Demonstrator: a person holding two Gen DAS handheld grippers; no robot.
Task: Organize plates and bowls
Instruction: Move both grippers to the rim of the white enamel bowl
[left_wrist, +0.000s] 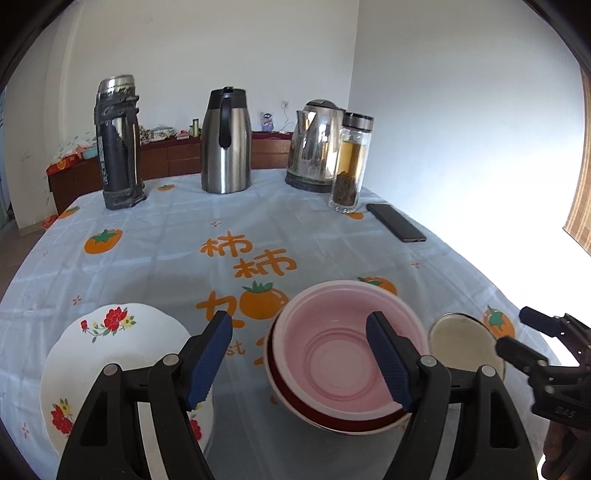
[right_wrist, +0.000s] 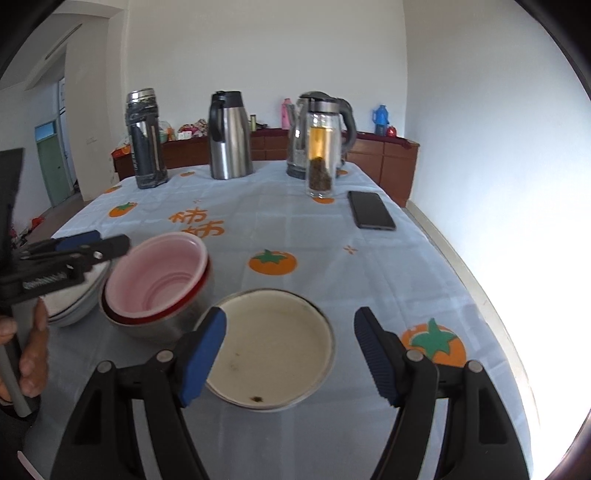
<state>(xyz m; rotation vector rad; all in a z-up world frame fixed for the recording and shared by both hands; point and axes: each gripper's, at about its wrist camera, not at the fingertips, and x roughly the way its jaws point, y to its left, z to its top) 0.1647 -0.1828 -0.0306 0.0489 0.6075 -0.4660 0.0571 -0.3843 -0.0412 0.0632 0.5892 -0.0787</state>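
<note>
A pink bowl (left_wrist: 343, 354) sits nested in a red-lined steel bowl (left_wrist: 332, 424) on the persimmon-print tablecloth. My left gripper (left_wrist: 301, 363) hovers open in front of it, the right finger over the bowl's rim, nothing gripped. A white floral plate (left_wrist: 110, 354) lies at the lower left. A shallow cream dish with a metal rim (right_wrist: 273, 343) lies just right of the bowls (right_wrist: 159, 273). My right gripper (right_wrist: 290, 356) stands open above the dish, its pads apart from it. The left gripper (right_wrist: 110, 245), held by a hand (right_wrist: 33, 343), hangs over stacked white plates (right_wrist: 70, 306).
At the back of the table stand a dark thermos (left_wrist: 118, 144), a steel carafe (left_wrist: 225, 140), an electric kettle (left_wrist: 314, 144) and a glass tea bottle (left_wrist: 349, 162). A black phone (right_wrist: 371, 210) lies at the right. The table's right edge (right_wrist: 480, 295) runs close by.
</note>
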